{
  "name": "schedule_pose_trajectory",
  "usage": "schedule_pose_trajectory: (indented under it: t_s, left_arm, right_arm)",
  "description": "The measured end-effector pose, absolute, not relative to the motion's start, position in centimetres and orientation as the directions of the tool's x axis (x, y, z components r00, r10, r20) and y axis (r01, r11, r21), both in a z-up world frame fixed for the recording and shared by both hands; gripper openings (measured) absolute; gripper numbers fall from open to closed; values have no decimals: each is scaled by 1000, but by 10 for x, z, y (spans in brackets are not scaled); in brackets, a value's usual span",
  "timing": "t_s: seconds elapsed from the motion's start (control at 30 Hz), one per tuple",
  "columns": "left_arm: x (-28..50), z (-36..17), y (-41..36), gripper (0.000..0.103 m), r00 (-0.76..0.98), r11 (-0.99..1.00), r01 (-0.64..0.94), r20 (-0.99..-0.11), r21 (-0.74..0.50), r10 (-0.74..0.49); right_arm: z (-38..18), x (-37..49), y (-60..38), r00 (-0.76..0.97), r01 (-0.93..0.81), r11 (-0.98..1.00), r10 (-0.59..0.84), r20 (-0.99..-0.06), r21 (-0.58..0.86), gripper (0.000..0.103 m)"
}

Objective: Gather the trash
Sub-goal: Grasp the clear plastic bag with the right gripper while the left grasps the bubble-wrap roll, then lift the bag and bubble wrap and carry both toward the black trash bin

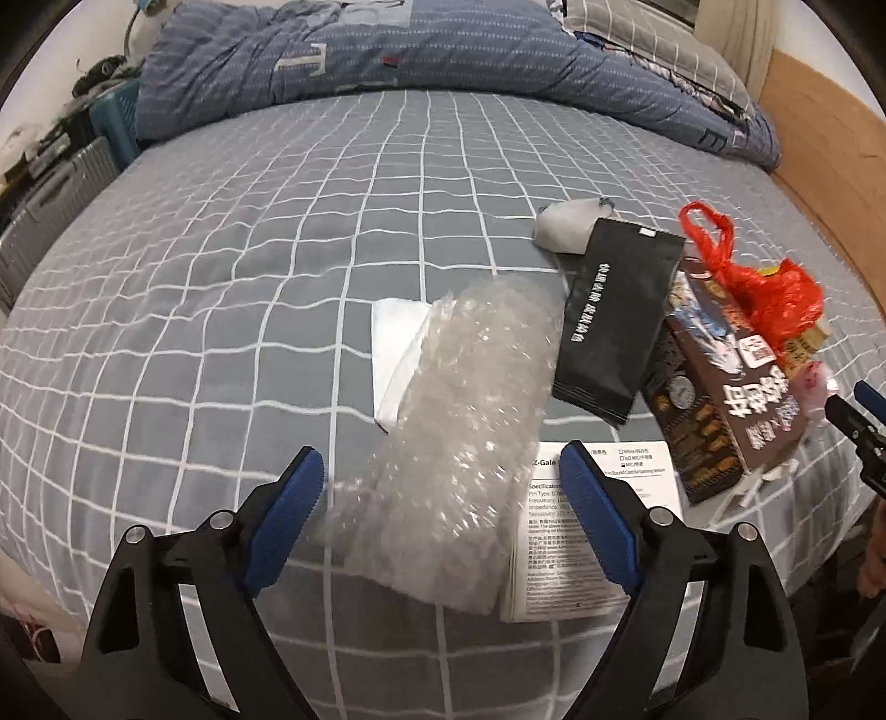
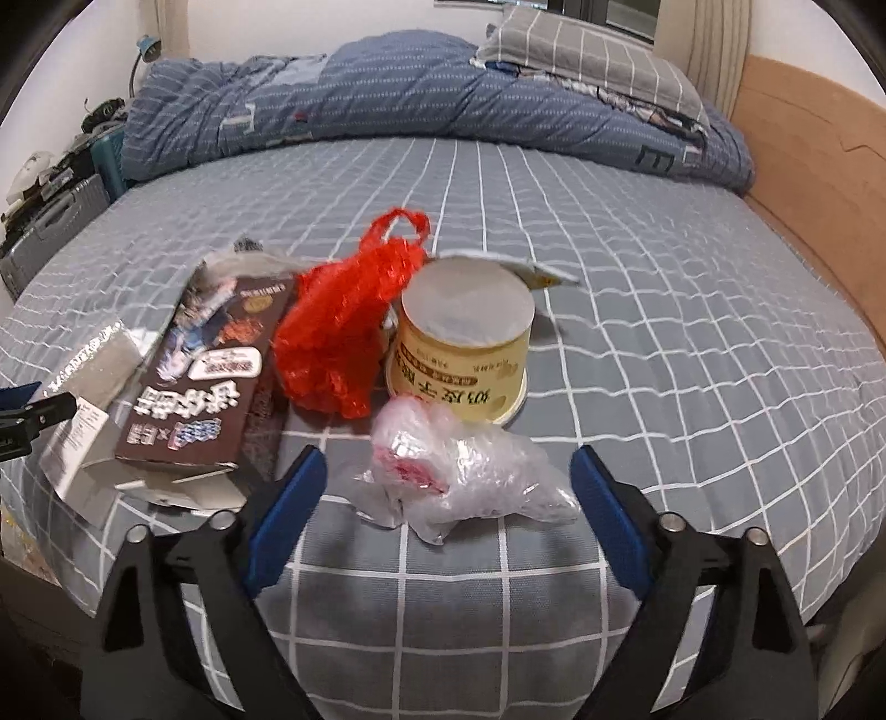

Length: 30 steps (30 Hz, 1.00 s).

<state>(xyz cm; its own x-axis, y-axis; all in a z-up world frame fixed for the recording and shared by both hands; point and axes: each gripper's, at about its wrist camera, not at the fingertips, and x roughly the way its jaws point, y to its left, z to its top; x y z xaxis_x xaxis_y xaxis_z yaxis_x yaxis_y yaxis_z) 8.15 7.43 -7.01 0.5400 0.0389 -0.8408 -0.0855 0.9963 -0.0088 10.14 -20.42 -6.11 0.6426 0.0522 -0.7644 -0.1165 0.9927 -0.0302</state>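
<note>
Left wrist view: bubble wrap (image 1: pixel 459 443) lies between the wide-open, empty left gripper (image 1: pixel 440 471) fingers.

- bedsheet (image 1: pixel 221 277) grey, white grid
- quilt (image 1: pixel 443 50) blue, dotted stripes
- plastic bag (image 2: pixel 343 327) red
- tub (image 2: pixel 465 343) pale yellow
- pouch (image 1: pixel 614 315) black
- box (image 2: pixel 210 376) dark brown
- gripper pads (image 1: pixel 288 515) blue
- bubble wrap (image 1: pixel 454 443) clear

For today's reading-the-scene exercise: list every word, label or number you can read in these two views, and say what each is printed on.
"Z-Gale": white leaflet, heading partly hidden by the bubble wrap.
"Specification": same leaflet; the lines below are too small to read.
"T": blue quilt.
"E": quilt, near its right end.
Black pouch: white Chinese characters, too blurred to read.
Brown box: large Chinese characters, upside down, not readable.
Yellow tub: Chinese label, upside down, unclear.
</note>
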Motion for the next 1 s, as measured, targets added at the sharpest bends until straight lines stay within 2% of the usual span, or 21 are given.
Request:
schedule_pose_trajectory:
  t_s: [0.07, 0.17, 0.27, 0.33, 0.6, 1.0]
  left_arm:
    - [86, -71, 76, 85, 539, 996, -86, -842, -14, 35]
    - [93, -74, 80, 77, 535, 994, -90, -845, -54, 3]
    - [99, -78, 82, 67, 530, 993, -83, -848, -86, -29]
    - [102, -78, 82, 55, 527, 992, -74, -849, -99, -46]
    - [107, -79, 74, 35, 518, 996, -44, -854, -83, -48]
    - [95, -55, 74, 32, 563, 995, -62, -826, -82, -33]
  right_arm:
    - [-65, 105, -205, 636, -116, 993, 53, -770, -27, 79]
    - [-72, 109, -203, 624, -124, 992, 61, -779, -21, 74]
    - [-73, 110, -201, 621, -129, 991, 64, -781, -21, 68]
    - [-73, 109, -200, 624, -133, 991, 63, -779, -26, 64]
    - [-73, 112, -201, 621, -127, 992, 71, -781, -10, 54]
    - [-52, 106, -203, 653, -111, 994, 59, -755, -18, 52]
